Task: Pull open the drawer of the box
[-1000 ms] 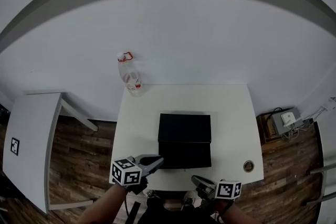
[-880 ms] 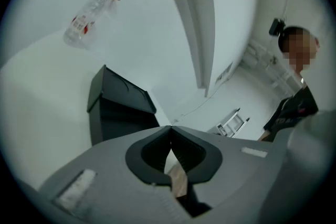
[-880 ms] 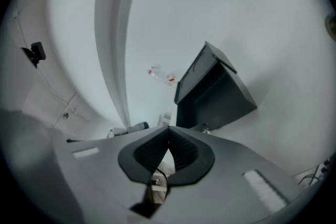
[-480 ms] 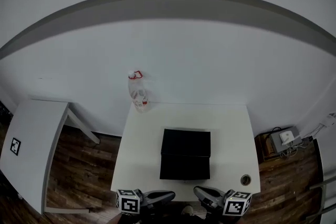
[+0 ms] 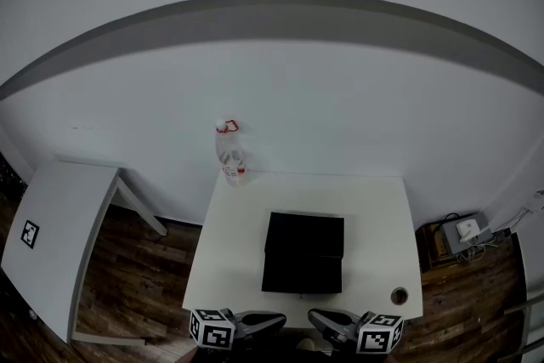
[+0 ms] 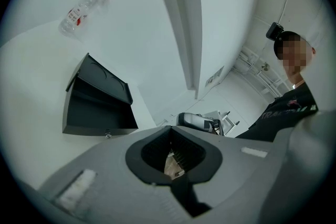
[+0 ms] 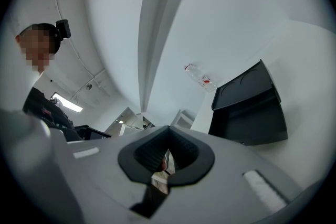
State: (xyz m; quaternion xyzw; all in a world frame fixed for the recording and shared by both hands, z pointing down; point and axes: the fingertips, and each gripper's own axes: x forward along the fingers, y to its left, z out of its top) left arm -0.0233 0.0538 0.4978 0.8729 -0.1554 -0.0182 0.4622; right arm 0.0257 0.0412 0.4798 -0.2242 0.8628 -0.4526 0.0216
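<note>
Centrally, a rectangular black box, seemingly matte, tops smooth white table.

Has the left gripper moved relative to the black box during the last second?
Yes. The left gripper has drawn back from the black box toward the person, now beyond the white table's near edge.

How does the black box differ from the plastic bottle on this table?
The black box is opaque and dark; the plastic bottle is clear with red at its cap and label. The box sits low and wide mid-table; the bottle stands tall and narrow at the back left corner. Both rest on the white table.
</note>
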